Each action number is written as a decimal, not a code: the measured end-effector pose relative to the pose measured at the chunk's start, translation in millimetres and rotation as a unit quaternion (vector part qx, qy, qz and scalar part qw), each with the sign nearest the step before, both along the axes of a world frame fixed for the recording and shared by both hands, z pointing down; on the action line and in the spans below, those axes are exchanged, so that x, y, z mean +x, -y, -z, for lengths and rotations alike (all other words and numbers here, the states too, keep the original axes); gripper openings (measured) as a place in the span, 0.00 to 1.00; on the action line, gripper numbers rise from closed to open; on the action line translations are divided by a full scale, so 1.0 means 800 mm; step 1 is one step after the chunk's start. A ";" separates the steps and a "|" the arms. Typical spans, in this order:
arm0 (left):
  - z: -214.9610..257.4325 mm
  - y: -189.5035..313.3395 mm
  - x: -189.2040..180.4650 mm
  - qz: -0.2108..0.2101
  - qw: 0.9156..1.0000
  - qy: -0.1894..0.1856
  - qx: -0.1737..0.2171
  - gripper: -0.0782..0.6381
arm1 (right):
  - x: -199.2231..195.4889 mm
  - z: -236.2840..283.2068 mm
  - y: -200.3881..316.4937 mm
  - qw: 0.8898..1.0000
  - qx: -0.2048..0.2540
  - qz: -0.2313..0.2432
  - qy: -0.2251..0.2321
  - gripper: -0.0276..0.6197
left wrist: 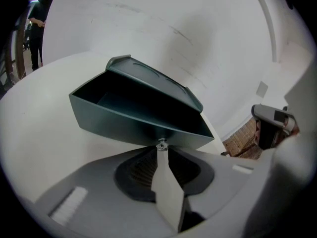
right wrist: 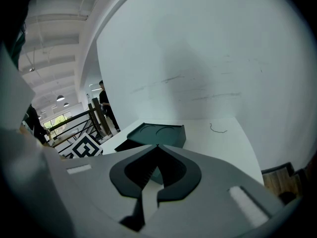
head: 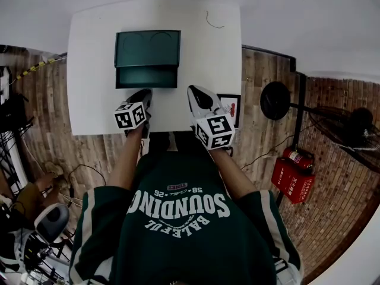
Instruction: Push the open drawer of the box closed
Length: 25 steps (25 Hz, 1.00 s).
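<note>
As the dark green rigid drawer (head: pixel 146 77) juts open from its dark green box (head: pixel 147 47) on the white table (head: pixel 89 70), likely light and free-sliding, the left hand-held gripper (left wrist: pixel 161 148) pinches its small metal knob (left wrist: pixel 161 144), so push there; right hand-held gripper (right wrist: pixel 157 147) closed, empty.

You stand at a white table (head: pixel 89 70), which is pushed against a plain white wall (head: pixel 309 16) at twelve o'clock. The floor (head: pixel 261 82) under you is of brown wooden boards. At three o'clock stands a black fan (head: pixel 350 129); at four o'clock lies a red fire extinguisher (head: pixel 298 157). Far off at ten o'clock, ceiling lamps (right wrist: pixel 60 98) shine above a dark railing (right wrist: pixel 74 120).
</note>
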<state>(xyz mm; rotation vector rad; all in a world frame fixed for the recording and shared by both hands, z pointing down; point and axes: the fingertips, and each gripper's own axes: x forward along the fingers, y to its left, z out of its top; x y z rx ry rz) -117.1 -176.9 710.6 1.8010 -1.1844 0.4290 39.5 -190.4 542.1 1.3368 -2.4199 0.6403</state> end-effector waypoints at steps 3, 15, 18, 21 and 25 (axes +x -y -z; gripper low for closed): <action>0.001 0.012 0.000 0.004 1.000 -0.002 0.002 0.28 | 0.005 0.000 0.005 1.000 -0.001 -0.004 0.000 0.05; 0.002 0.056 0.003 0.010 1.000 -0.005 0.006 0.28 | 0.020 -0.006 0.018 1.000 -0.006 -0.015 -0.002 0.05; 0.004 0.064 0.002 0.013 1.000 -0.007 0.009 0.28 | 0.023 -0.004 0.020 1.000 -0.005 -0.017 -0.003 0.05; 0.007 0.070 0.002 0.015 1.000 -0.006 0.010 0.28 | 0.026 0.001 0.020 1.000 -0.005 -0.019 -0.004 0.05; 0.011 0.083 0.003 0.014 1.000 -0.004 0.013 0.28 | 0.031 0.005 0.020 1.000 -0.003 -0.020 -0.004 0.05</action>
